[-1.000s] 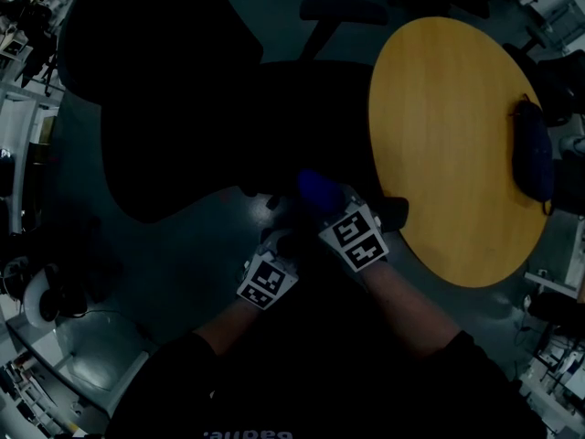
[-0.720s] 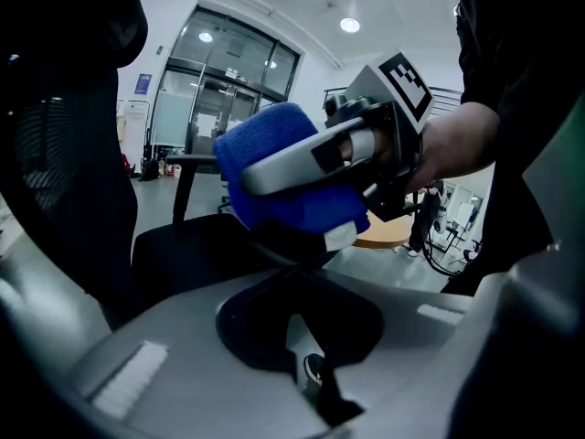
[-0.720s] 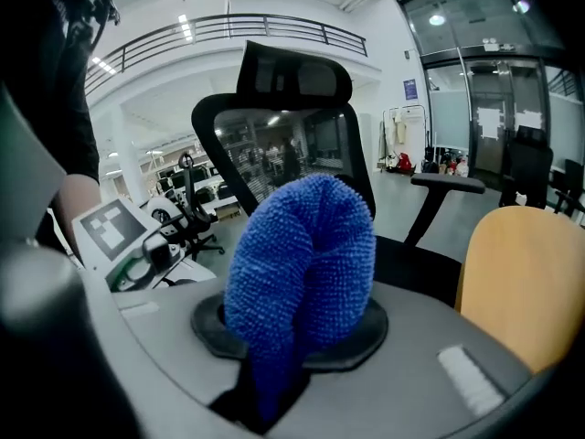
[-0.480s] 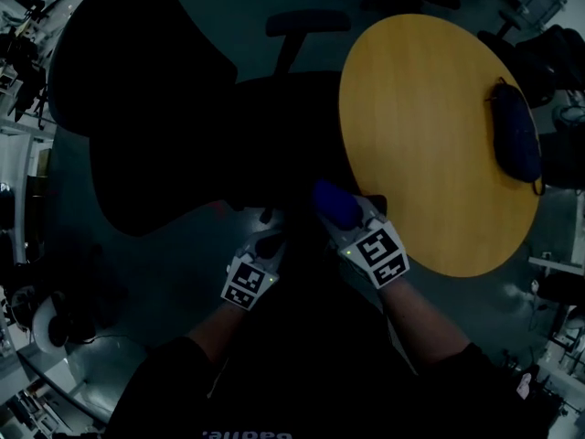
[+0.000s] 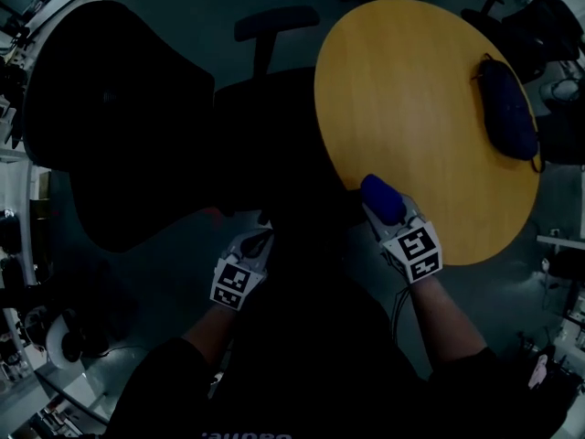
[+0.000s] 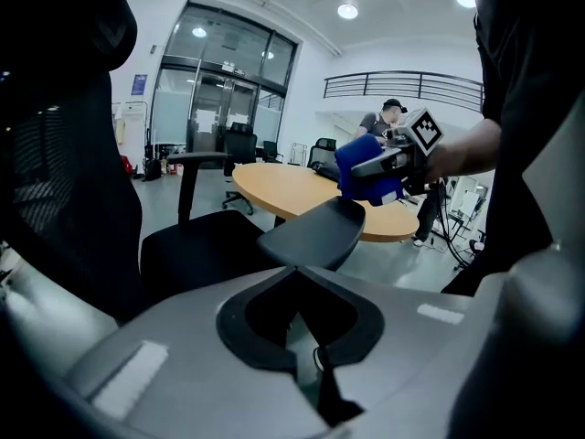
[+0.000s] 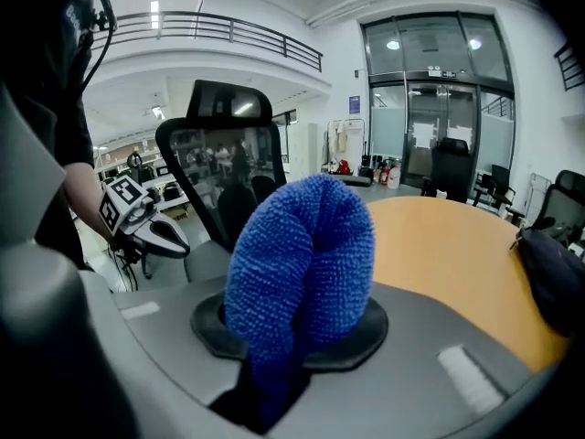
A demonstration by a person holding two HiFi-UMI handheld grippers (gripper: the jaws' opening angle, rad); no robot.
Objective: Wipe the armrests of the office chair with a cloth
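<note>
From above, you held a pair of tongs in each hand in front of a black office chair [image 5: 137, 126], with a round yellow desk [image 5: 430, 90] to its right. Your right tongs [image 5: 391, 214] were clenched on a folded blue cloth [image 7: 302, 263], which bulged out ahead of them and hung over the desk's near rim, not on the chair. Your left tongs [image 6: 292, 269] were closed with nothing between them. In the left gripper view, the near armrest [image 6: 315, 234] lay just ahead of their tips, its long axis running away from them toward the desk, with the cloth beyond its far end. So that armrest sat between your two hands, to the left of the cloth; the empty left tongs were the nearer pair. The far armrest [image 5: 277, 21] stood across the seat, well apart from both. A dark blue bag [image 5: 505, 108] lay on the desk's far side.
</note>
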